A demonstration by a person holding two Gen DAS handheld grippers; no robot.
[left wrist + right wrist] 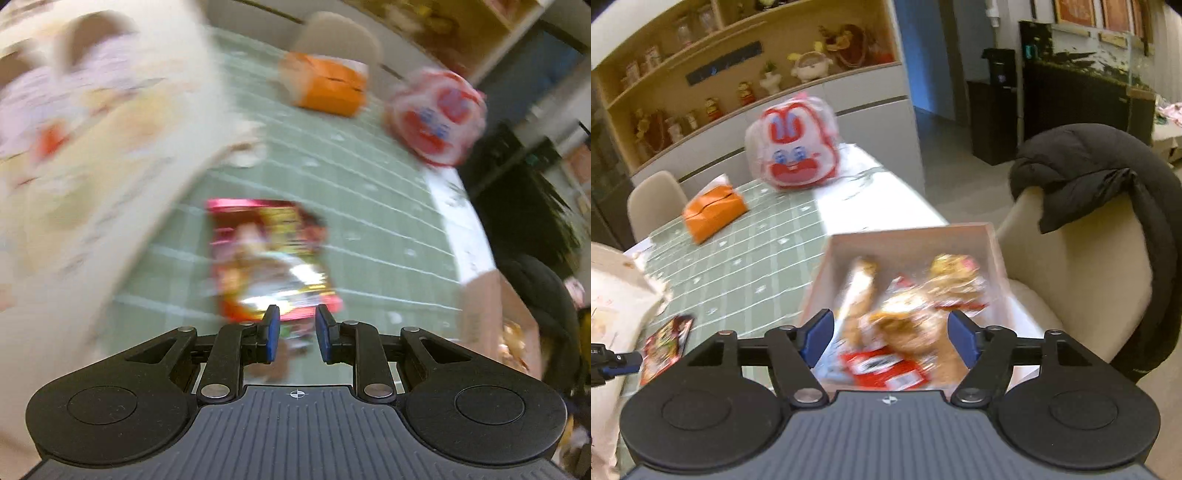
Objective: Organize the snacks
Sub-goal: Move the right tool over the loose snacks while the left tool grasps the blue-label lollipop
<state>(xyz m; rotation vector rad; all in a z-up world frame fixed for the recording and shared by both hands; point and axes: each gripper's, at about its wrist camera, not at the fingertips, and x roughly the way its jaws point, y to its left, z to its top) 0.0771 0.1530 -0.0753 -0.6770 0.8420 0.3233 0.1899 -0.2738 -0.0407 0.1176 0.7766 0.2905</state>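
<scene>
Left gripper (294,325) jaws narrowly apart, aimed at red snack packet (269,258) flat on tabletop (388,229). Right gripper (891,339) jaws wide apart above pink box (908,236), probably collecting snacks.

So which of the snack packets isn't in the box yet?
The flat red and pink packet lying alone on the green checked tablecloth; the others are piled inside the pale cardboard box.

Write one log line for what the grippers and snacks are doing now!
left gripper: open, over flat pink-red snack packet | right gripper: open, above pale cardboard box of snacks | green checked tablecloth
</scene>
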